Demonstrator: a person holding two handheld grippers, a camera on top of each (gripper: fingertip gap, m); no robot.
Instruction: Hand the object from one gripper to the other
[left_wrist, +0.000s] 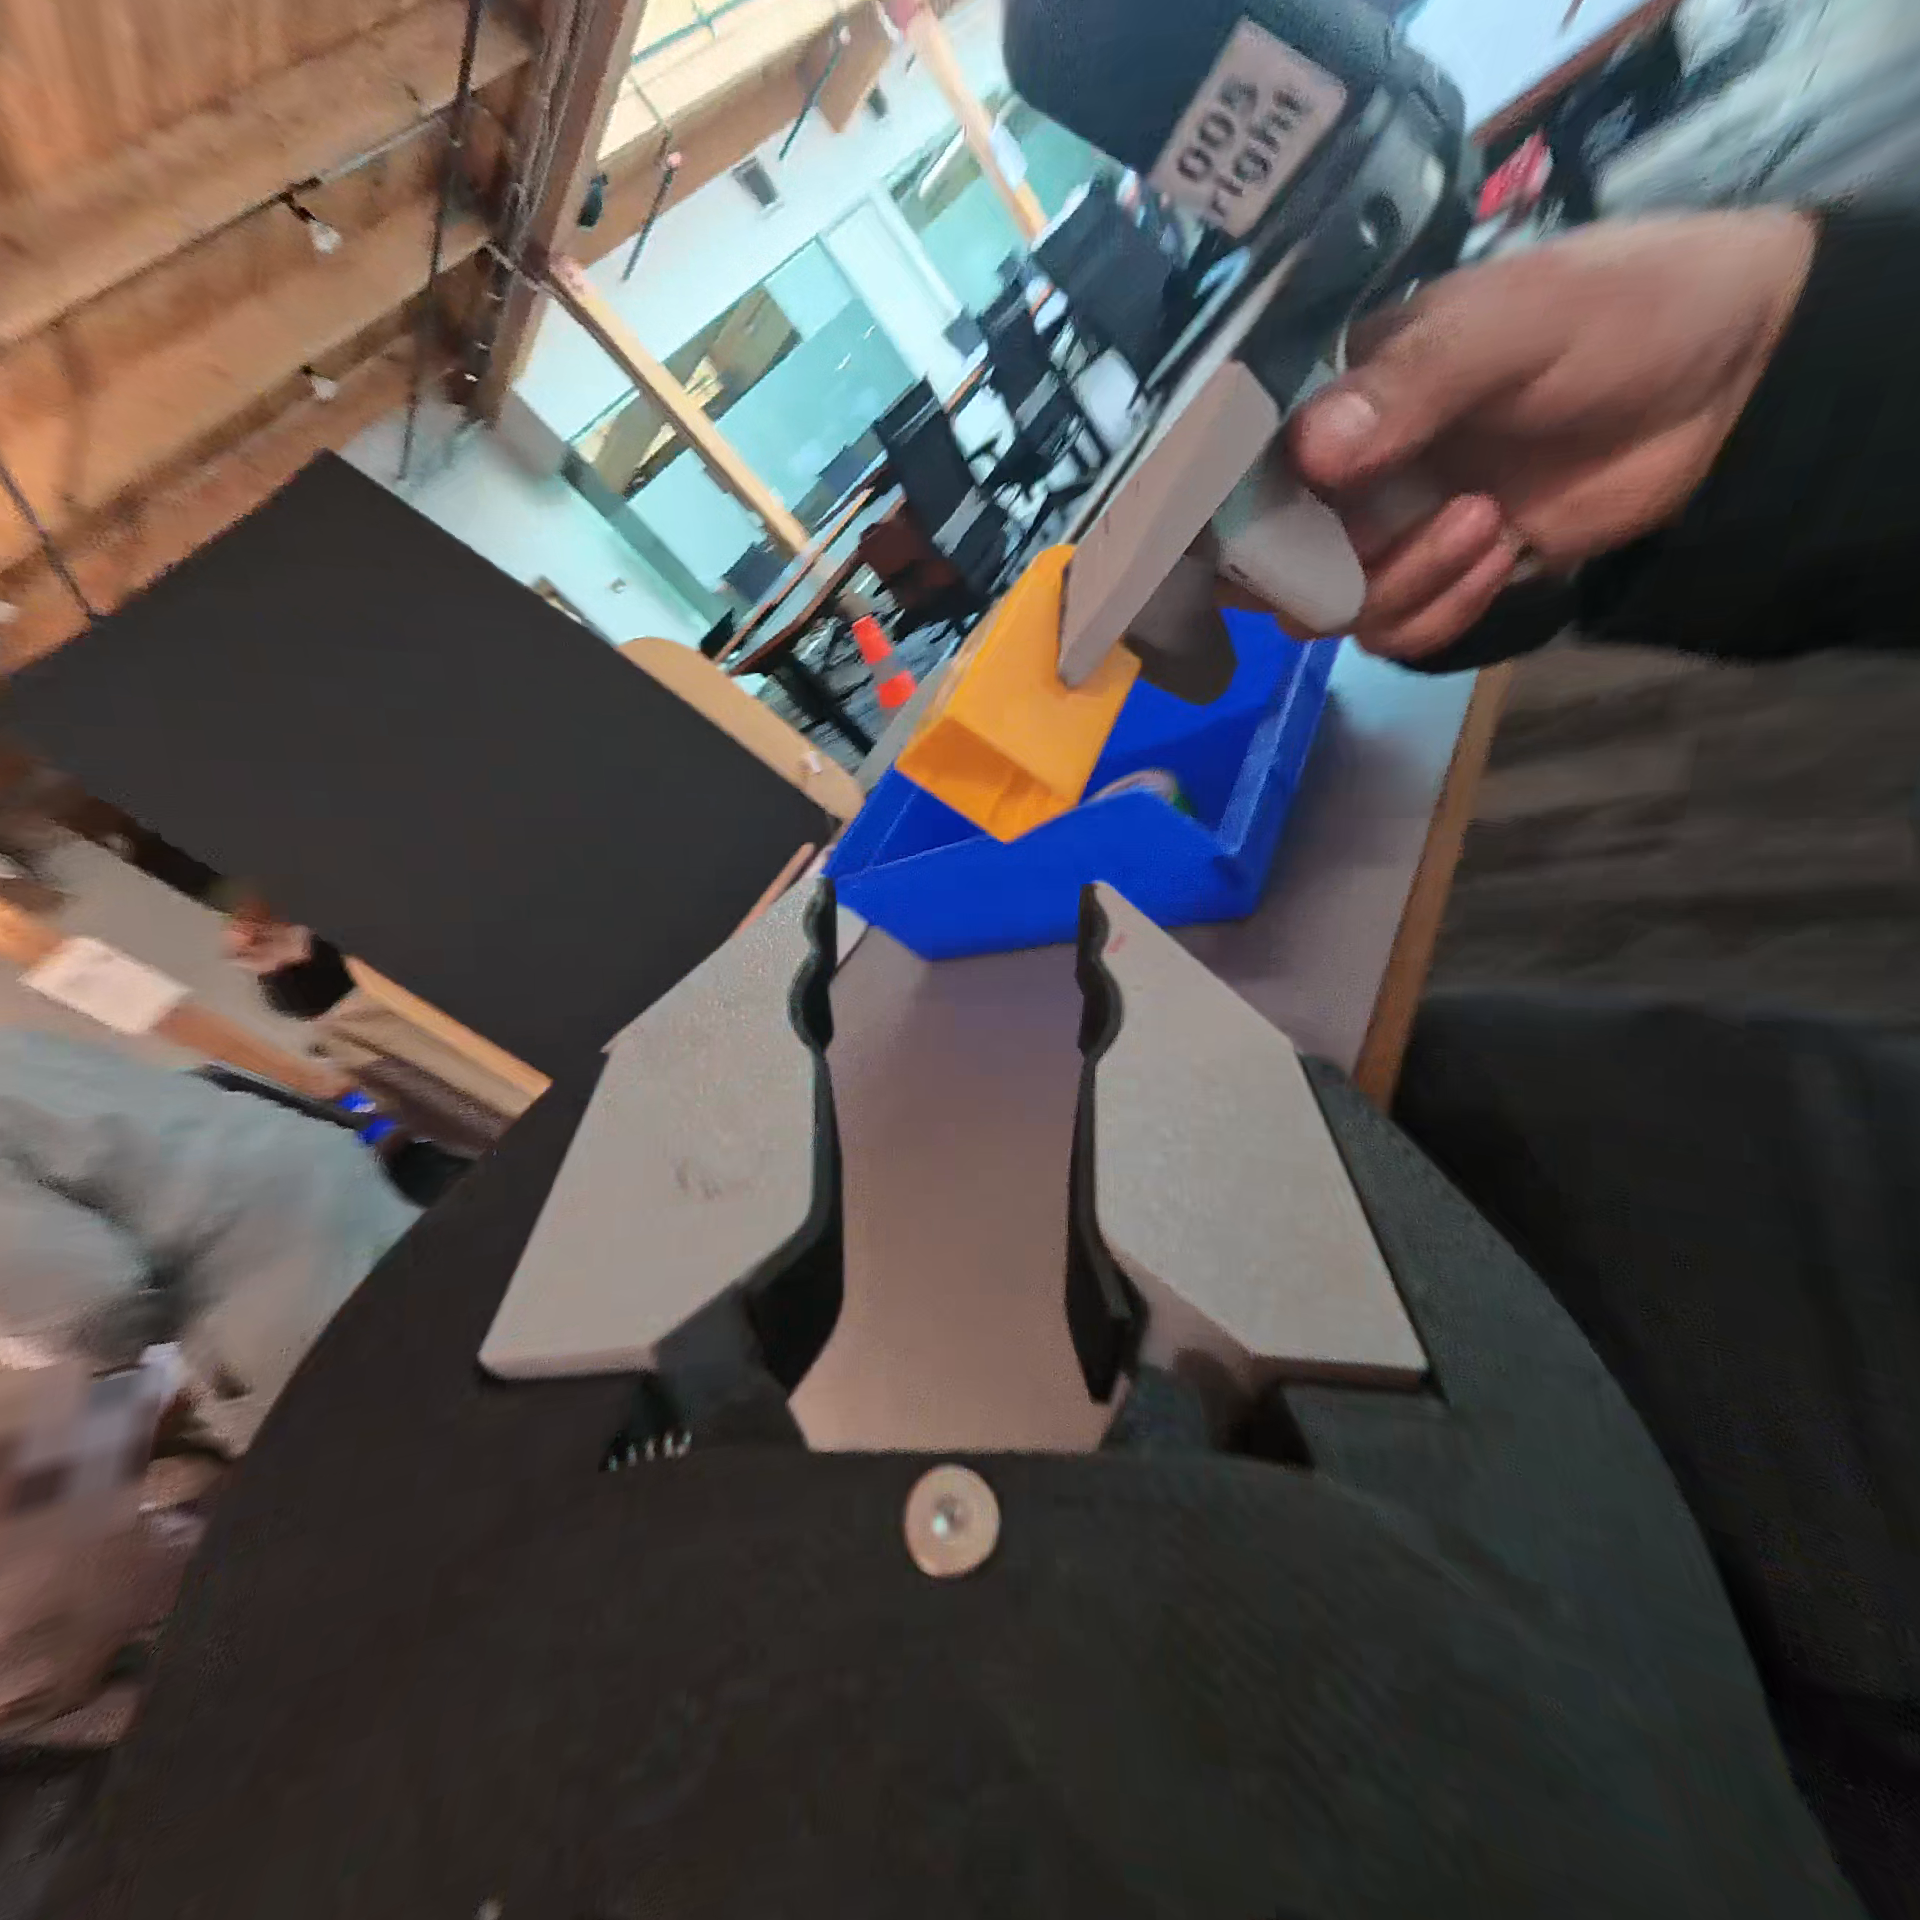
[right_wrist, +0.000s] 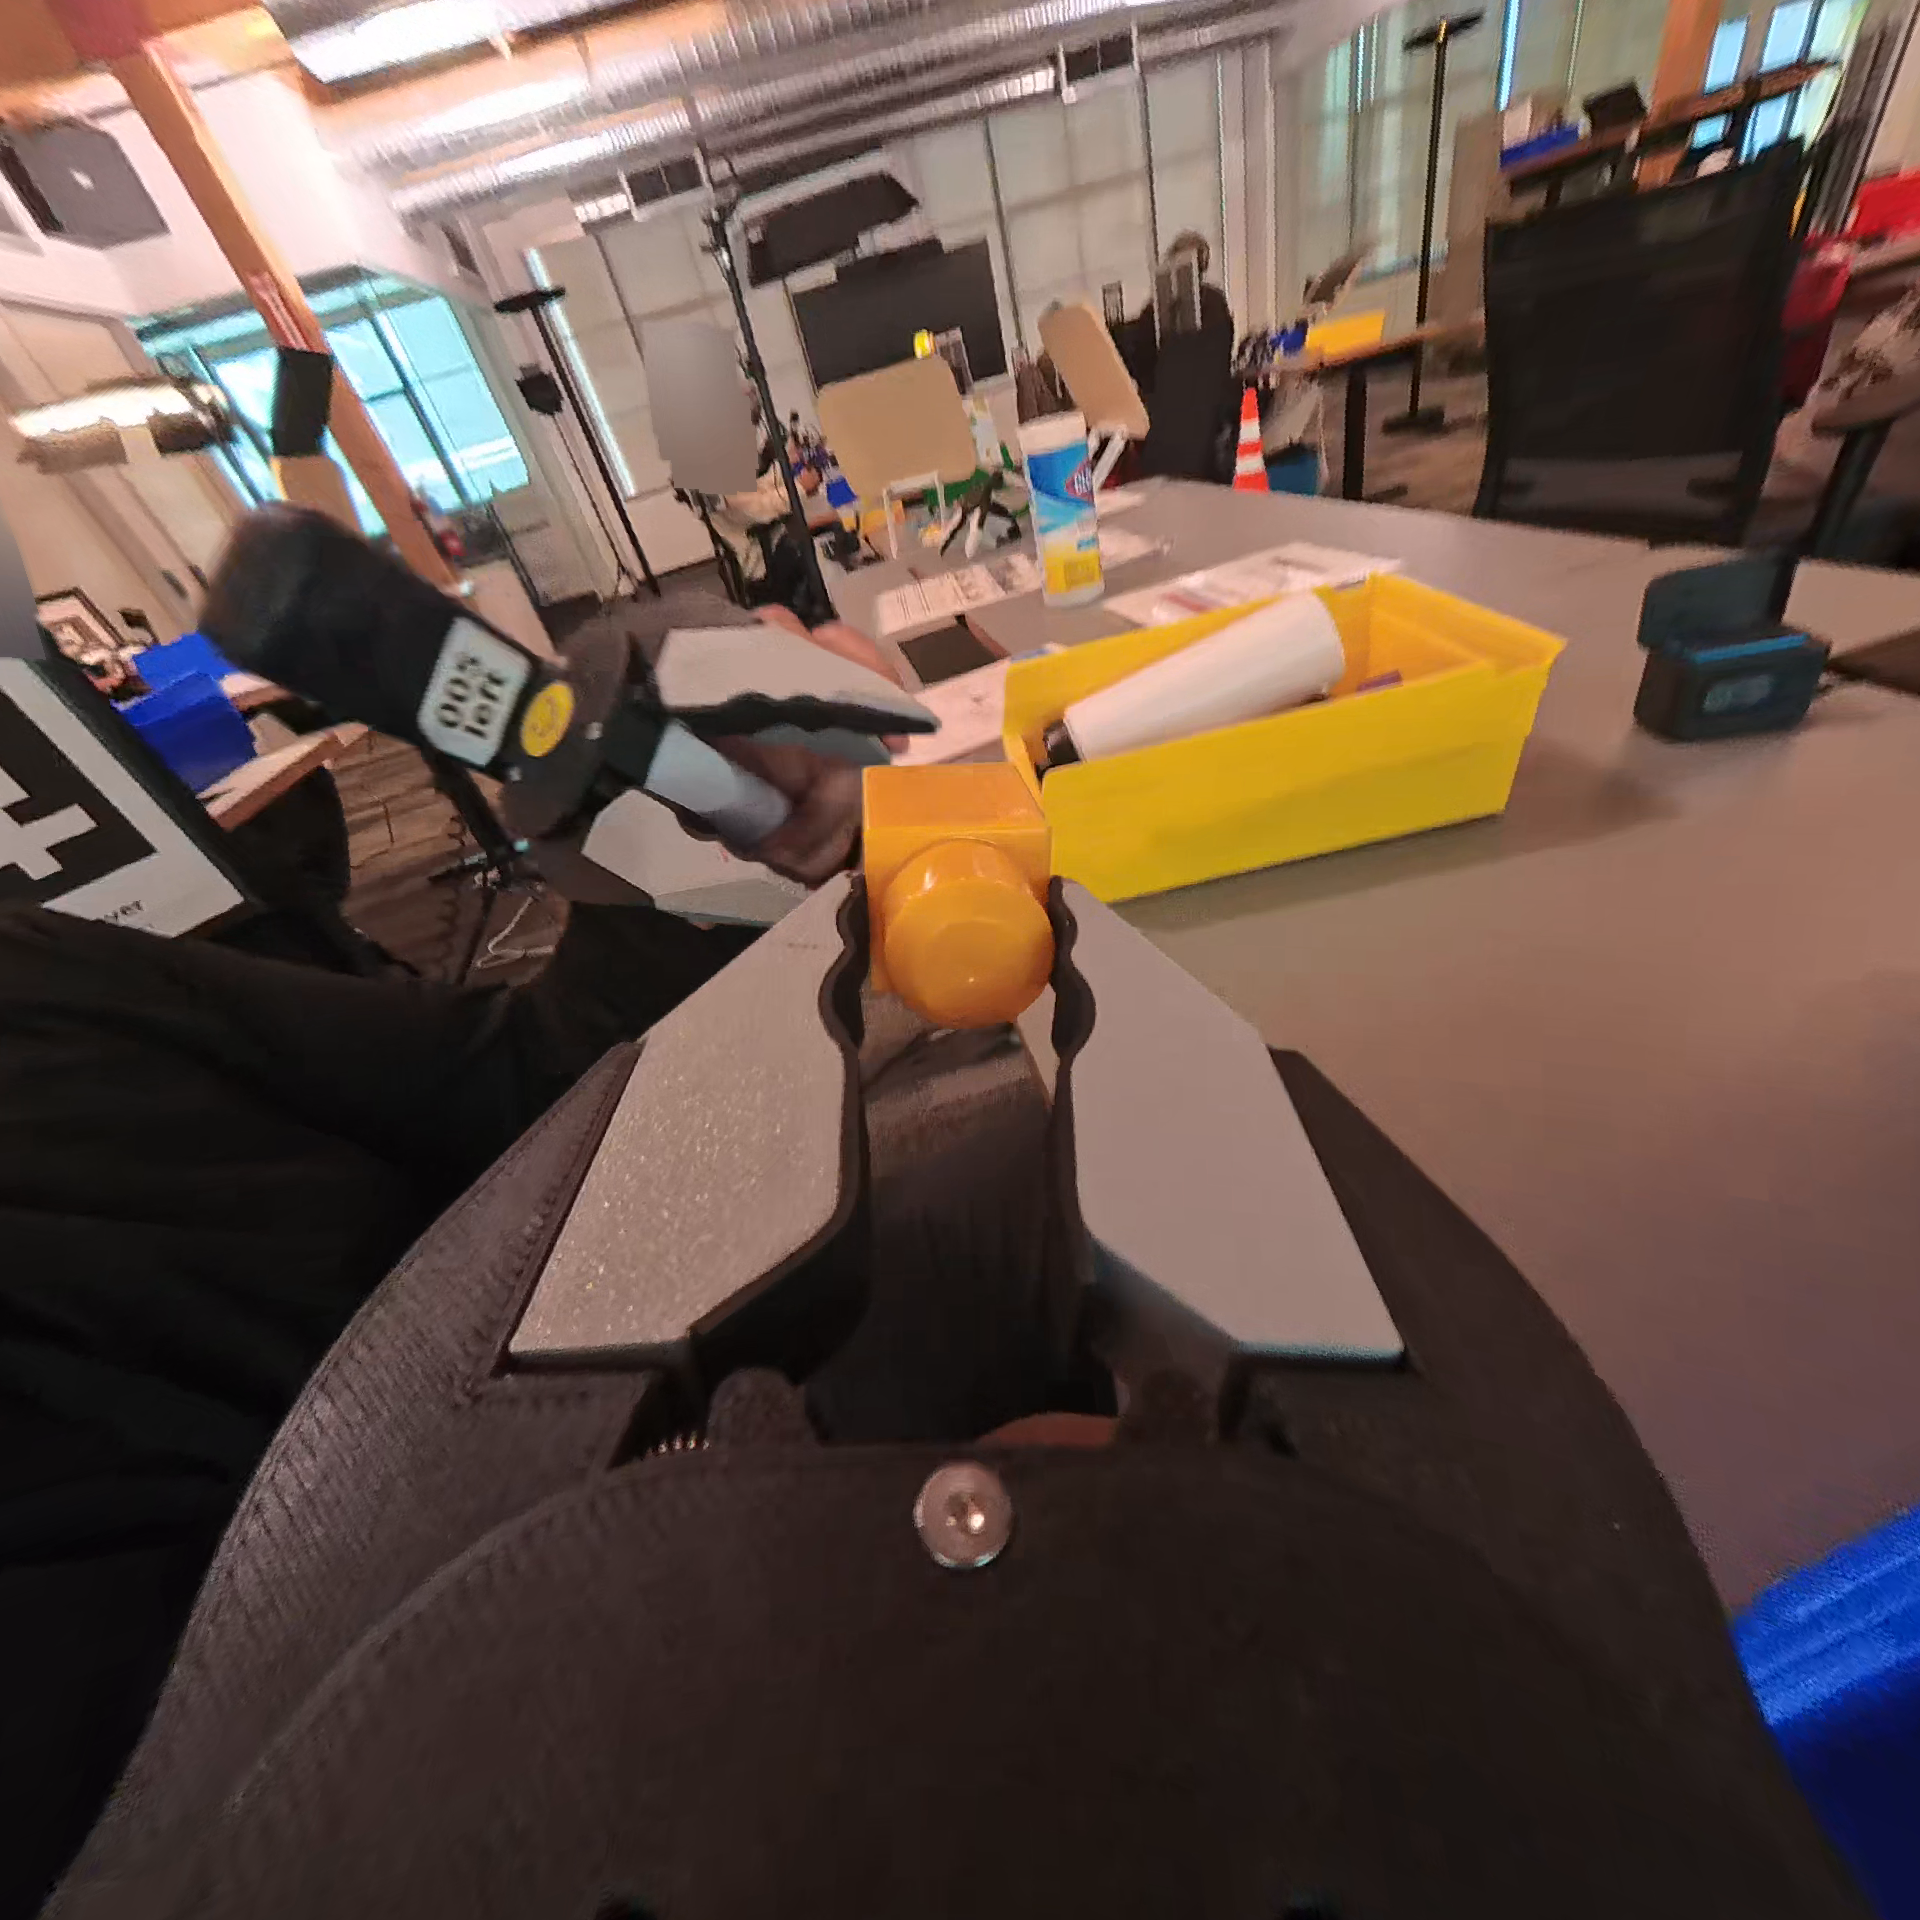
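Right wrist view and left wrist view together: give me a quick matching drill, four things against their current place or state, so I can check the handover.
Things:
1. orange block
2. white bottle
3. left gripper
4. blue bin

Places or states:
A. lying inside the yellow bin
B. open, nothing between its fingers
C. clamped in the right gripper
D. on the table, just beyond the open fingers

Pairs: 1-C, 2-A, 3-B, 4-D
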